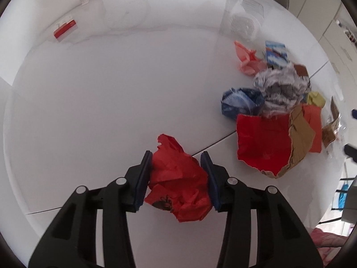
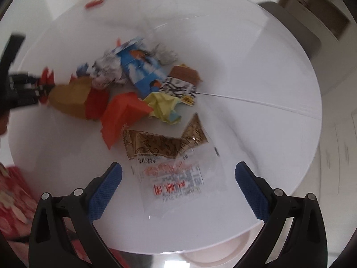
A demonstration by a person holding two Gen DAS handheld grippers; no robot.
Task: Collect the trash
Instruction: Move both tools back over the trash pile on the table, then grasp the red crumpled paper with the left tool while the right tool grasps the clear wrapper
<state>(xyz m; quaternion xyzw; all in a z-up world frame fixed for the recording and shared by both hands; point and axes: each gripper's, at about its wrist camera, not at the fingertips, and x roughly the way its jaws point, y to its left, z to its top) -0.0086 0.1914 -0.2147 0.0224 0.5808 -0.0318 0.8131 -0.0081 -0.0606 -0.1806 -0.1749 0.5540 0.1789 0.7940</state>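
Observation:
My left gripper is shut on a crumpled red paper ball, both blue pads pressed into its sides, on the white table. To its right lies a heap of trash: red and brown torn paper, a blue bag, grey crumpled paper and pink paper. In the right wrist view, my right gripper stands open, its wide-apart fingers on either side of a clear plastic wrapper with a gold-brown end. The wrapper lies flat, and the pads do not touch it. The same trash heap lies just beyond it.
A red-and-white small box lies at the far left and clear plastic containers stand at the back. The table's near edge runs just below the right gripper. A grey chair back stands beyond the table.

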